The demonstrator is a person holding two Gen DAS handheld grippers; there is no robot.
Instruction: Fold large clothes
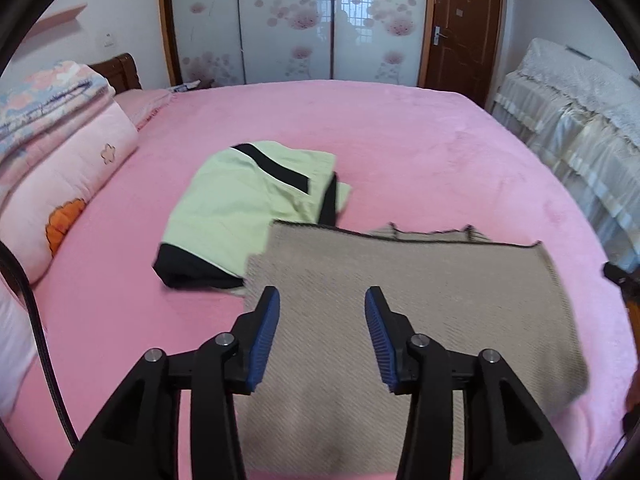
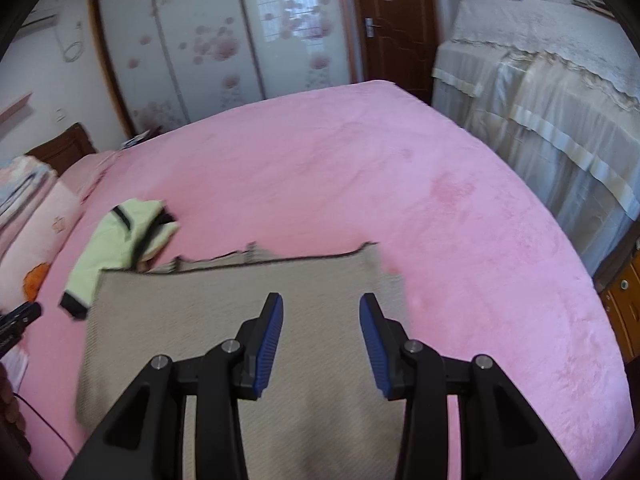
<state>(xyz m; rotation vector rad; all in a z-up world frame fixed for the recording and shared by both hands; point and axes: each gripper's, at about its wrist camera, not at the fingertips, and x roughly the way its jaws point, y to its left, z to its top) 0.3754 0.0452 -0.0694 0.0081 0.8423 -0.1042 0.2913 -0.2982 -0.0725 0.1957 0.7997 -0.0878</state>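
Pink plush bed cover (image 1: 400, 140), w/ no creases, fills most of both views. Stack of folded quilts (image 1: 52, 152) at left edge, pink w/ orange flower print, blue-white one on top. Dark wood headboard (image 1: 122, 70) behind stack. Far wall: sliding wardrobe doors (image 1: 288, 20), frosted, pink blossom pattern, window glare on panels. Brown door (image 1: 460, 24) w/ metal handle just right of wardrobe. Rt side: furniture under cream lace dust cover (image 2: 540, 112). Wood cabinet (image 2: 624, 300), partly cut off by frame edge.
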